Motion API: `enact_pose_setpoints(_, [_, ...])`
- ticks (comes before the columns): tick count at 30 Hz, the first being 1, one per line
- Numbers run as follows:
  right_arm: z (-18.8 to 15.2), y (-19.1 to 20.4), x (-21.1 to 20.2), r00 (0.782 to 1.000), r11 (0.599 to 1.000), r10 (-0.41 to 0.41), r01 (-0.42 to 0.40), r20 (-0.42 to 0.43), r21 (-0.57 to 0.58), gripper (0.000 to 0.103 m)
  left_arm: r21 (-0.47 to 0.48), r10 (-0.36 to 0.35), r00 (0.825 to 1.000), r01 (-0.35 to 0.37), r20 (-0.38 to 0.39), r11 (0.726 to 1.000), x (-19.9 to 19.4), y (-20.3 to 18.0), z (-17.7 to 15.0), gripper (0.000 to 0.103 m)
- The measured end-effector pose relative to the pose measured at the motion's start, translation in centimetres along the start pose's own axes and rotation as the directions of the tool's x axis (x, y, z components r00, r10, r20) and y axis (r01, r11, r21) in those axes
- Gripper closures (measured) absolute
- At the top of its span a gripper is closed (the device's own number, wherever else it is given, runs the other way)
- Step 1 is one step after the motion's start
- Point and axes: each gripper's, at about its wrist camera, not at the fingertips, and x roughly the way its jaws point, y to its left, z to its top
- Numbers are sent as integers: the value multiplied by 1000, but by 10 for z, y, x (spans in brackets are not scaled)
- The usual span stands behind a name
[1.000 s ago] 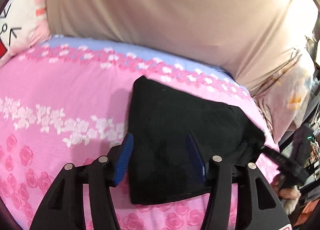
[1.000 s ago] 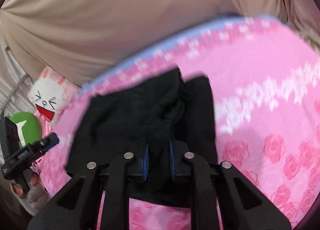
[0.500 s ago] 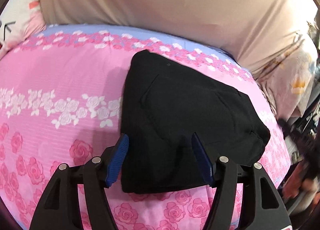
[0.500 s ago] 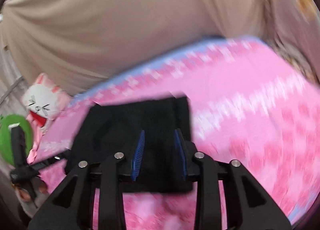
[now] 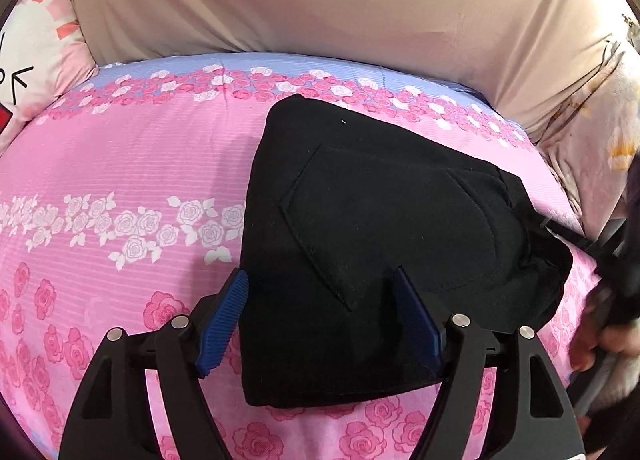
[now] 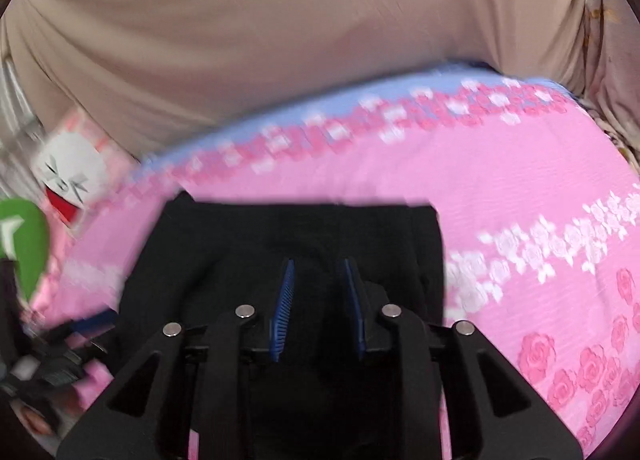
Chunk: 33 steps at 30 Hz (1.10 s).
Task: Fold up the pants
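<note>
The black pants (image 5: 380, 228) lie folded in a compact bundle on the pink rose-print bedsheet (image 5: 120, 164), back pocket facing up. My left gripper (image 5: 320, 280) is open and empty, hovering over the near edge of the bundle. In the blurred right wrist view the pants (image 6: 240, 244) lie flat, and my right gripper (image 6: 318, 268) is open with a narrow gap just above them, holding nothing. The right gripper also shows at the left wrist view's right edge (image 5: 612, 256).
A beige cloth (image 5: 320, 0) hangs behind the bed. A white cartoon rabbit pillow (image 5: 28, 60) sits at the far left, a floral pillow (image 5: 600, 140) at the right. A green object (image 6: 24, 244) lies beside the bed's left side.
My right gripper let go of the pants fold, opened and pulled back; the fabric now lies flat. My left gripper stayed open and drifted slightly over the bundle.
</note>
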Motion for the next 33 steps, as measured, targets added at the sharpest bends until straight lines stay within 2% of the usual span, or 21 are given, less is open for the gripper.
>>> enact_pose_setpoints(2, [-3, -2, -7, 1000, 999, 20, -21, 24, 29, 80, 6, 6, 1000, -6, 2, 1000, 0, -2, 1, 30])
enact_pose_setpoints(5, [-3, -3, -38, 994, 995, 67, -72, 82, 69, 73, -2, 14, 1000, -14, -5, 1000, -1, -1, -1, 30])
enact_pose_setpoints(8, [-15, -23, -59, 992, 989, 88, -98, 89, 114, 55, -60, -69, 998, 69, 6, 996, -9, 14, -1, 28])
enact_pose_setpoints(10, [-23, -37, -63, 992, 981, 113, -121, 65, 151, 49, -152, -181, 983, 182, 17, 972, -14, 35, -4, 18])
enact_pose_setpoints(11, [-30, -48, -62, 989, 971, 139, -145, 43, 191, 40, -194, -225, 974, 225, 24, 955, -13, 45, -5, 16])
enact_pose_setpoints(12, [-34, -54, -59, 987, 964, 155, -159, 35, 215, 33, -237, -254, 967, 253, 26, 938, -11, 54, -7, 16])
enact_pose_setpoints(14, [-43, -60, -50, 983, 950, 185, -184, 22, 252, 28, -319, -296, 955, 280, -4, 906, 4, 67, -11, 16])
enact_pose_setpoints(15, [-46, -62, -42, 979, 942, 206, -200, 6, 271, 27, -347, -322, 947, 296, -19, 890, 12, 70, -12, 16])
enact_pose_setpoints(17, [-51, -65, -27, 969, 924, 245, -228, -21, 306, 27, -400, -399, 916, 348, -49, 848, 32, 72, -16, 16])
enact_pose_setpoints(18, [-53, -66, -19, 961, 907, 277, -254, -22, 336, 26, -407, -417, 908, 365, -44, 837, 36, 70, -17, 15])
enact_pose_setpoints(19, [-52, -66, -17, 960, 903, 280, -265, 4, 338, 26, -390, -416, 909, 376, -21, 841, 35, 67, -15, 19])
enact_pose_setpoints(20, [-51, -63, -15, 958, 905, 286, -270, -1, 328, 42, -376, -446, 894, 403, -32, 835, 38, 62, -12, 44])
enact_pose_setpoints(21, [-47, -58, -15, 956, 907, 294, -278, -4, 315, 57, -374, -454, 890, 408, -40, 833, 39, 60, -11, 47])
enact_pose_setpoints(22, [-43, -54, -20, 957, 913, 291, -279, 7, 298, 66, -358, -430, 903, 393, -26, 847, 32, 57, -8, 62])
enact_pose_setpoints(23, [-38, -48, -28, 960, 924, 279, -275, 24, 266, 68, -315, -401, 916, 379, -5, 870, 20, 53, -5, 72])
enact_pose_setpoints(25, [-30, -37, -50, 952, 926, 301, -307, 64, 218, 69, -286, -381, 924, 373, 28, 883, -5, 53, -3, 74])
enact_pose_setpoints(27, [-31, -30, -61, 938, 919, 341, -347, 67, 188, 66, -270, -373, 927, 370, 43, 889, -23, 56, -4, 74])
enact_pose_setpoints(28, [-35, -27, -59, 939, 924, 341, -343, 44, 170, 59, -255, -350, 936, 347, 35, 903, -29, 58, -8, 71])
enact_pose_setpoints(31, [-58, -19, -40, 979, 974, 197, -191, -42, 122, 48, -233, -214, 975, 197, -51, 952, -19, 59, -28, 55])
enact_pose_setpoints(32, [-64, -19, -40, 982, 976, 186, -180, -30, 126, 47, -237, -189, 980, 169, -66, 957, -16, 58, -31, 50])
enact_pose_setpoints(33, [-65, -18, -48, 982, 973, 186, -185, 2, 136, 50, -239, -160, 986, 146, -44, 960, -21, 56, -35, 49])
